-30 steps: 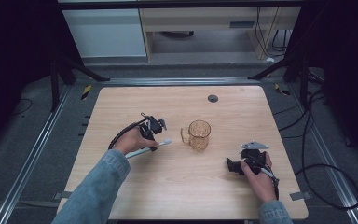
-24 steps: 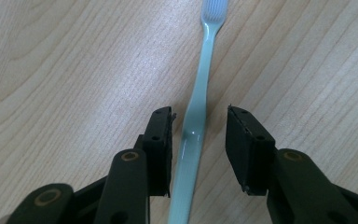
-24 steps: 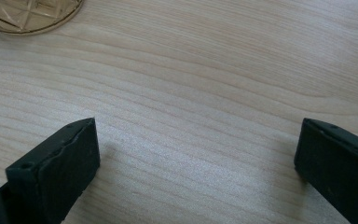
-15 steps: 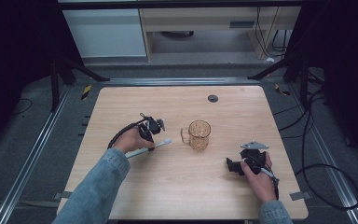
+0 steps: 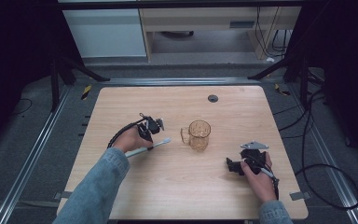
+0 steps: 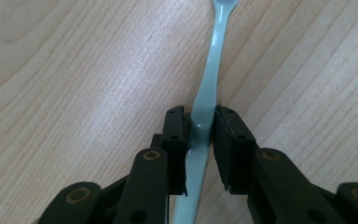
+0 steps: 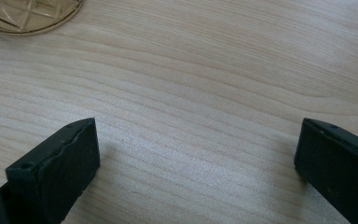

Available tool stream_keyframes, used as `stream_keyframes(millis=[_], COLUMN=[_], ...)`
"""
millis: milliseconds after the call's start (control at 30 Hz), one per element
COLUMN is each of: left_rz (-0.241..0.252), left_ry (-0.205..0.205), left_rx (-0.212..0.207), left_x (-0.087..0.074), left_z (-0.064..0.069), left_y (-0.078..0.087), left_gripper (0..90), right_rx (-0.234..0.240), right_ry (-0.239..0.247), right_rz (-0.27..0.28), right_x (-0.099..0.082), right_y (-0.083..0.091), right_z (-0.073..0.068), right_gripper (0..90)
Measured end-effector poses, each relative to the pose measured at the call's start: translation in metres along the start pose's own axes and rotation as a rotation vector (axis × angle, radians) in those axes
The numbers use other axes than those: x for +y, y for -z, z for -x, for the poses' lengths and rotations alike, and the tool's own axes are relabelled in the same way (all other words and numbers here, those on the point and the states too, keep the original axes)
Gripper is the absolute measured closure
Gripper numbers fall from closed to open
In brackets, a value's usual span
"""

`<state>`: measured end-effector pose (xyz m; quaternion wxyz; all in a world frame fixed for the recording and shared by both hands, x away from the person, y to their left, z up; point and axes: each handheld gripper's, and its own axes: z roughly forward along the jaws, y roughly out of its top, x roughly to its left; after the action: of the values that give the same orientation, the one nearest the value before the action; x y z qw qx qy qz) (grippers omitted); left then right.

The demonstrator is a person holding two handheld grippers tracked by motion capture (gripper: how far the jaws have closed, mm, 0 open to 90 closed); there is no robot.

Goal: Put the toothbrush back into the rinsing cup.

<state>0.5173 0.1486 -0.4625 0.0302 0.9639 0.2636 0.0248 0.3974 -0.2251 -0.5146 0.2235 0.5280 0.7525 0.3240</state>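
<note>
On the wooden worktop point(image 5: 177, 186) lie one pale green toothbrush point(image 6: 210, 88) and one amber glass mug point(image 5: 198, 135), well apart from each other. The left tool point(image 6: 199, 126) has just been closing and now clamps the toothbrush handle, whose head is cut off at the frame's top. The right tool point(image 7: 196, 154) rests released, jaws wide, nothing between them; just the mug's base edge shows there.

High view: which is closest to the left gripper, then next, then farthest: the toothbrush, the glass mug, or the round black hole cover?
1. Pale green plastic toothbrush: clamped in the left gripper.
2. Amber patterned glass mug: mid-table, to its right.
3. Round black hole cover: near the table's far edge.
</note>
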Motion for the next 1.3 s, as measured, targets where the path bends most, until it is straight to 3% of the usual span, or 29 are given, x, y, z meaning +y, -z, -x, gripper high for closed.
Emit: stream_keyframes(millis=[267, 633, 900, 1300], left_rz=[0.001, 0.016, 0.01, 0.172], left_ry=[-0.003, 0.004, -0.006, 0.045], left_rx=[-0.004, 0.012, -0.005, 0.053], left_x=[0.0, 0.003, 0.003, -0.004], left_z=[0.0, -0.001, 0.001, 0.007], left_y=[0.0, 0.0, 0.001, 0.041], left_gripper=[75.7, 69.8, 78.6, 78.8], right_rx=[0.0, -0.001, 0.0, 0.0], right_ry=[0.0, 0.001, 0.0, 0.001], right_rz=[0.0, 0.0, 0.0, 0.0], right_x=[0.0, 0.0, 0.0, 0.0], right_y=[0.0, 0.0, 0.0, 0.0], right_z=[0.0, 0.0, 0.0, 0.0], right_gripper=[0.4, 0.4, 0.4, 0.3])
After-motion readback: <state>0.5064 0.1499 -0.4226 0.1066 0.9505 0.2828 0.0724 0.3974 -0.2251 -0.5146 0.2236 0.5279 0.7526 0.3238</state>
